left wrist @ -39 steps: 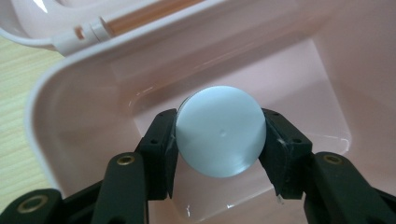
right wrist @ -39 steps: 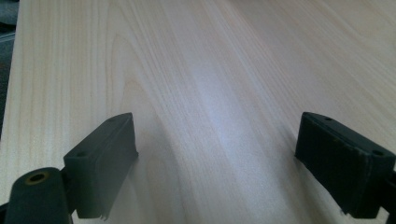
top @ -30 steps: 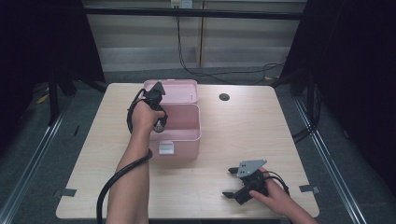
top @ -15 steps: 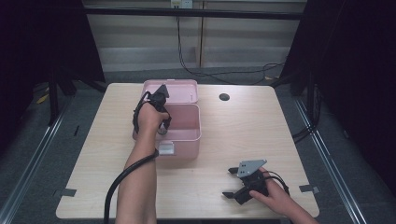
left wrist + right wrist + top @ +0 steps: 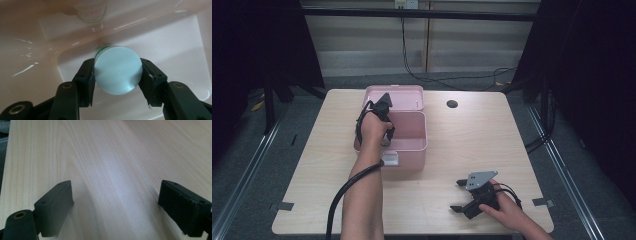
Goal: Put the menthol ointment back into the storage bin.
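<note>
Here, on my left, my left gripper [image 5: 383, 131] reached down inside the pink box [image 5: 414, 146], its jaws clamped on a small round bottle [image 5: 117, 72] by the sides, pale base facing the camera. It looked light, rigid and smooth, probably slippery plastic, so gripping across the widest part of the body seemed safest. Its label and cap were hidden from me; only a green edge peeked out. A second ribbed container [image 5: 90, 12] higher up was cut off. Over on the right, my right gripper [image 5: 463, 196] rested on the table [image 5: 512, 135], jaws spread wide, holding nothing.
</note>
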Available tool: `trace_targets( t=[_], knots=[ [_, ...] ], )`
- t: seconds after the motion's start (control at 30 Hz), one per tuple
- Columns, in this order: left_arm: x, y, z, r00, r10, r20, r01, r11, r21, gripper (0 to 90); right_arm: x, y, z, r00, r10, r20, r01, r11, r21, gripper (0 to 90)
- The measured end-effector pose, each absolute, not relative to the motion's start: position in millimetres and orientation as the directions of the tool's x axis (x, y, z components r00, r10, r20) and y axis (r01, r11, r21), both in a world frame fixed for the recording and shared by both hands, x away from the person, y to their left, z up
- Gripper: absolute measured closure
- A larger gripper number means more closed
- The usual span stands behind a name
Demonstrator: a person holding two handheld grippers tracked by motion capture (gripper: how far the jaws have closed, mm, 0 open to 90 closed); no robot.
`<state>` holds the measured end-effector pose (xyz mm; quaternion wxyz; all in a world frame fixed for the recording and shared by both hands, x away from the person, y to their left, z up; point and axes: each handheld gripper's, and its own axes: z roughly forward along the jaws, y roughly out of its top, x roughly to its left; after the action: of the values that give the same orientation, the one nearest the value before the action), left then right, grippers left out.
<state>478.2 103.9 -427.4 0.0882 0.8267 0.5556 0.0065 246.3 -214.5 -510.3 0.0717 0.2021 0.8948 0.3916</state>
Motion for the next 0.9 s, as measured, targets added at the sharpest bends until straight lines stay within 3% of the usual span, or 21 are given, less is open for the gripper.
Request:
trace_targets(
  t=[0.9],
  knots=[
    [480,99,-438,0.361,0.928,-0.091,0.925,-0.344,0.163,44.4,246,-215,-510,-0.908,0.417,0.031,0.305,0.612,0.73,11.6]
  ],
)
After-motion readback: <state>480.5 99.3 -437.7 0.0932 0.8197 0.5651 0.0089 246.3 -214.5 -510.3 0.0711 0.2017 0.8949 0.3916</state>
